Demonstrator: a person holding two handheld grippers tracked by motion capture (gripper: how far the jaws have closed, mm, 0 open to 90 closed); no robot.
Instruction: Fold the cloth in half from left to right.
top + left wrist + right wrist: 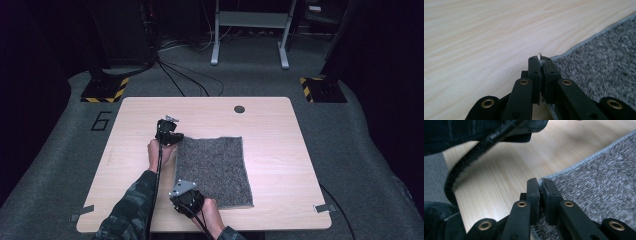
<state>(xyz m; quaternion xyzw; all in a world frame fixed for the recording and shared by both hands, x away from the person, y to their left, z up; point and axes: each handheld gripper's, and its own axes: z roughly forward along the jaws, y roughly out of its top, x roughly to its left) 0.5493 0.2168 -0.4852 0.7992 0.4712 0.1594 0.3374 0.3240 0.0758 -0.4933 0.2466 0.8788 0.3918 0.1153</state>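
A grey fleecy cloth (214,170) lies flat on the light wooden table (270,135). My left gripper (172,135) is at the cloth's far left corner, and the left gripper view has it (540,60) shut on that corner of the cloth (604,67). At the near left corner sits my right gripper (189,200). The right gripper view shows it (540,182) shut on the hemmed corner of the cloth (599,182). A person's hands and camouflage sleeve (131,207) come in from the bottom.
A round dark grommet hole (239,109) sits near the table's far edge. Grey carpet floor surrounds the table, with a white frame stand (250,30) and hazard-striped bases (104,90) beyond. A black cable (474,155) trails across the right gripper view.
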